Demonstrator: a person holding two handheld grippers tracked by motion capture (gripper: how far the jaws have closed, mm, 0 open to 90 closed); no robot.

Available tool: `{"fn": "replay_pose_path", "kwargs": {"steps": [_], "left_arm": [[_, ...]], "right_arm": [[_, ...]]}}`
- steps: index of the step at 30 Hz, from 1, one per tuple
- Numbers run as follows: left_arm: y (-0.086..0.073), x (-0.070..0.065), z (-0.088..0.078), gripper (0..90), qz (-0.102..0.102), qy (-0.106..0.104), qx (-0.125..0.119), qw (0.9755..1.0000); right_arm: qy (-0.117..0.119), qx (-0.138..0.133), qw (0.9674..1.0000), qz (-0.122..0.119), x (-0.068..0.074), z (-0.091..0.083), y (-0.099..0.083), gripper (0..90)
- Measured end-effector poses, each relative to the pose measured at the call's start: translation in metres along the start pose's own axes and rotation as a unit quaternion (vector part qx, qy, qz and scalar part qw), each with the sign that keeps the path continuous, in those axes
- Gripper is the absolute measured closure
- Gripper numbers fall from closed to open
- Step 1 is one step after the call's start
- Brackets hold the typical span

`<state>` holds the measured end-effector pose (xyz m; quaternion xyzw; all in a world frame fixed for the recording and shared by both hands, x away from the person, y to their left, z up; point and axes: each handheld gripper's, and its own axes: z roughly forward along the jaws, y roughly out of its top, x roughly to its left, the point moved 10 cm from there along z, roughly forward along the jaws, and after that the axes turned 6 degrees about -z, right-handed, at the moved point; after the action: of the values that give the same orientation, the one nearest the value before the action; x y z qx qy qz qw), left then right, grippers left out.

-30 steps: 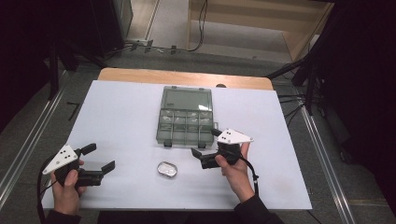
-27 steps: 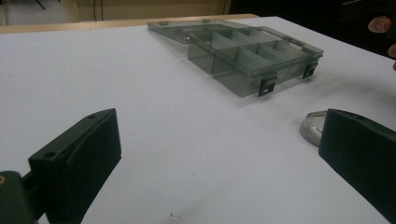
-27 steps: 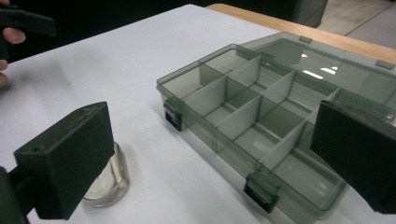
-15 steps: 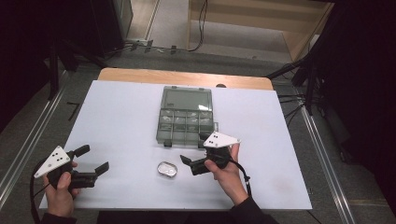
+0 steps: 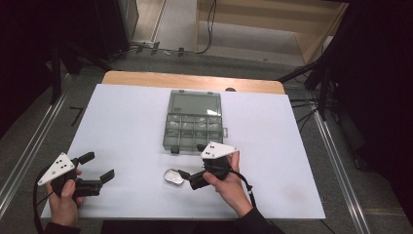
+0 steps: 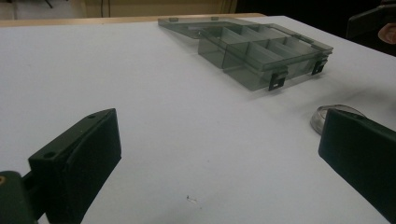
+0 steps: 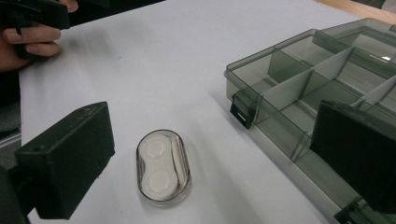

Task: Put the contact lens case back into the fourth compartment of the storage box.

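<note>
A white table (image 5: 126, 122) is seen mid-frame — dark room around; both the left gripper (image 5: 100, 166) and the right gripper (image 5: 191, 164) are held wide open, empty, the latter by a small oval case (image 5: 173, 177).

Small clear oval case (image 7: 163, 168) flat on table (image 5: 122, 122)

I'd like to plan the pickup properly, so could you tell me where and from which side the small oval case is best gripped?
Probably across its narrow width, at the middle of the two long straight sides. The small oval case lies flat on the white table, apart from the compartment box, so come from above. The right gripper is open beside it; its jaws look wide enough.
</note>
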<state>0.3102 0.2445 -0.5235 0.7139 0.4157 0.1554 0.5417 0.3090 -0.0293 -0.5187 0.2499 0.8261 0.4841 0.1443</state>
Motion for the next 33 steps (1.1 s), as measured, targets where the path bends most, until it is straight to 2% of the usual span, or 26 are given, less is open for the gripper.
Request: {"fn": "replay_pose_path", "kwargs": {"steps": [10,21,33], "left_arm": [[0.0,0.001,0.001,0.0,0.003,0.006,0.0,1.0],[0.0,0.001,0.0,0.0,-0.001,0.004,-0.002,1.0],[0.0,0.001,0.001,0.0,-0.001,0.003,0.0,1.0]], "right_arm": [[0.015,0.012,0.9998,-0.002,0.009,0.008,-0.002,0.0],[0.03,0.027,0.9991,-0.011,0.019,0.019,-0.005,0.0],[0.055,0.053,0.9966,-0.029,0.035,0.032,-0.011,0.0]]}}
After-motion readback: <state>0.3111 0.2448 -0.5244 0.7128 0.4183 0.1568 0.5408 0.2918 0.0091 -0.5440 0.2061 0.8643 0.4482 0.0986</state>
